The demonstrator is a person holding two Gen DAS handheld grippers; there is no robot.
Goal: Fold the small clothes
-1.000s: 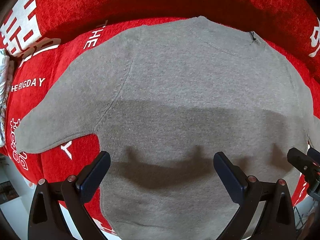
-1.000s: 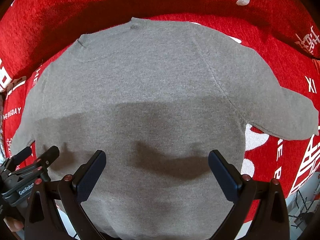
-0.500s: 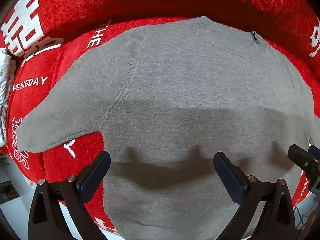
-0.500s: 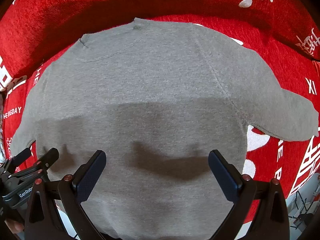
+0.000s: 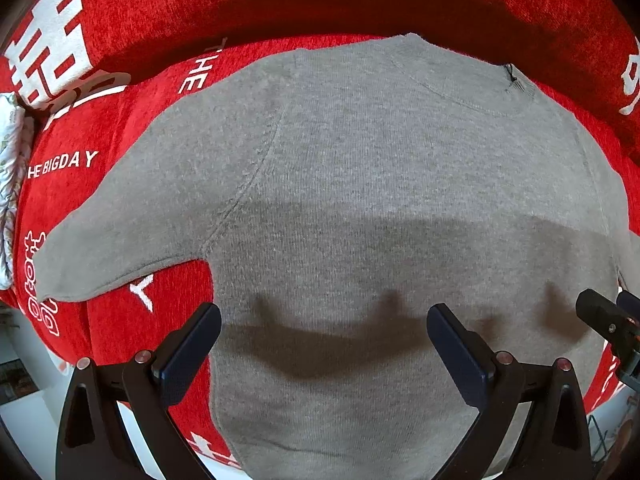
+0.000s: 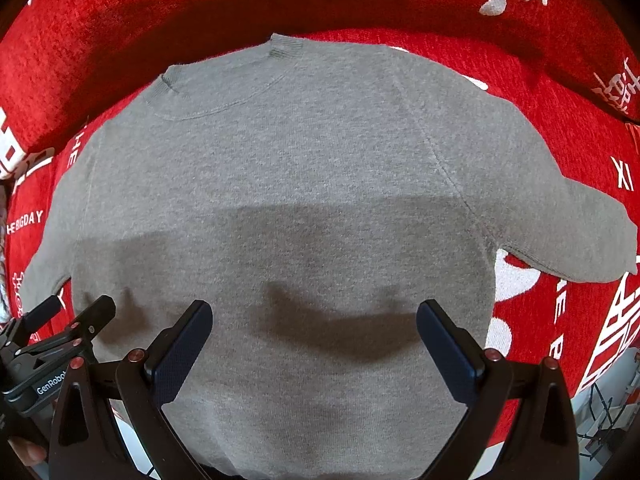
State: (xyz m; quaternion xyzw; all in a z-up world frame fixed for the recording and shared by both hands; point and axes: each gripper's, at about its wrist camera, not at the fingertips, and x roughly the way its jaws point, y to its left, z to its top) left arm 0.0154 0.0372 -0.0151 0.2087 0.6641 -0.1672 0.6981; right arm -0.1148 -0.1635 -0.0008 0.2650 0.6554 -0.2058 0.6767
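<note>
A small grey knit sweater point(image 5: 360, 184) lies flat on a red cloth, collar at the far side, both sleeves spread out sideways; it also shows in the right wrist view point(image 6: 304, 184). My left gripper point(image 5: 324, 336) is open and empty, hovering above the sweater's lower left part near the left sleeve point(image 5: 120, 232). My right gripper point(image 6: 314, 336) is open and empty above the lower middle of the body, with the right sleeve point(image 6: 560, 216) off to its right. Each gripper shows at the edge of the other's view.
The red cloth point(image 5: 120, 128) with white lettering covers the surface and rises behind the collar. A patterned white fabric point(image 5: 10, 184) lies at the far left edge. The cloth's near edge drops off below the hem, with floor and a wire rack point(image 6: 600, 420) beyond.
Both grippers have drifted slightly; the sweater sits a little lower and to the right in the views. Jaws stay open and the sweater has not been touched.
</note>
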